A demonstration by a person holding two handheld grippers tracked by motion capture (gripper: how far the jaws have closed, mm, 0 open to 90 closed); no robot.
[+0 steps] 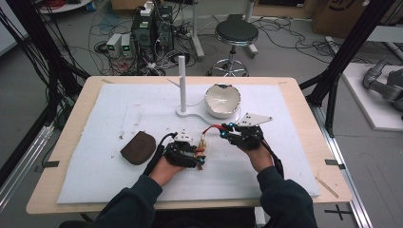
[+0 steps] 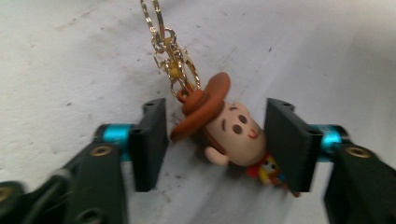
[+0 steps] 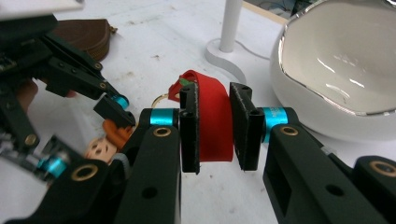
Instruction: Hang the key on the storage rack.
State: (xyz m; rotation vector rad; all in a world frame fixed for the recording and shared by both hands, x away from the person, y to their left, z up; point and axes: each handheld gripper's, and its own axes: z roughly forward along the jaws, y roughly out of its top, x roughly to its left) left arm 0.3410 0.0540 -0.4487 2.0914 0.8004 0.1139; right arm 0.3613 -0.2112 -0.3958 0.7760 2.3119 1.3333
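Cowboy keychain stretched between two grippers.
Its figure sits between the left gripper's parted jaws; its red strap is clamped by the right gripper, near a white bowl and brown pouch.

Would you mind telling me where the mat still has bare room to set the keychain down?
The white mat is bare left of the brown pouch and right of the right gripper. It is crowded between the stand, the bowl and both grippers.

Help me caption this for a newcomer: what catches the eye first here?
The cowboy figure keychain lies on the white mat between the left gripper's open jaws, gold chain trailing away. The right gripper pinches its red strap, with a white silver-rimmed bowl just beyond.
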